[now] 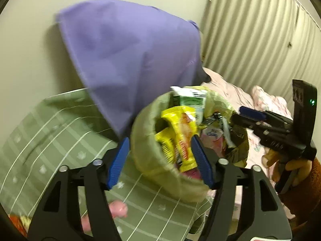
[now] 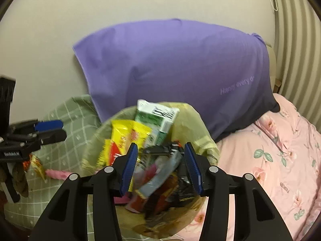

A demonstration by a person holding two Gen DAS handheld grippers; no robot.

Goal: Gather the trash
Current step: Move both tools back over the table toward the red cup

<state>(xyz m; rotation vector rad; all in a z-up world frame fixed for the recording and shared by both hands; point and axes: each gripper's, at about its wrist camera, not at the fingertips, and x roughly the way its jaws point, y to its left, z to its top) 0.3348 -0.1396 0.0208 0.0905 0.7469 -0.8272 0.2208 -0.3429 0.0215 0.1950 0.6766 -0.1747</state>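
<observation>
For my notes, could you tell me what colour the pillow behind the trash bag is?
Purple pillow, clearest in the right wrist view.

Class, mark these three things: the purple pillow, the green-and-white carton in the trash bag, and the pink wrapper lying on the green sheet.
purple pillow [image 2: 170, 70], right wrist view, middle of its front face.
green-and-white carton [image 2: 158, 120], right wrist view, its printed side.
pink wrapper [image 2: 58, 174], right wrist view, its middle.

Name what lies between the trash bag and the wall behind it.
A purple pillow stands between the yellow-green trash bag and the wall, leaning against the wall. The right wrist view shows it most clearly; the left wrist view shows it too.
</observation>
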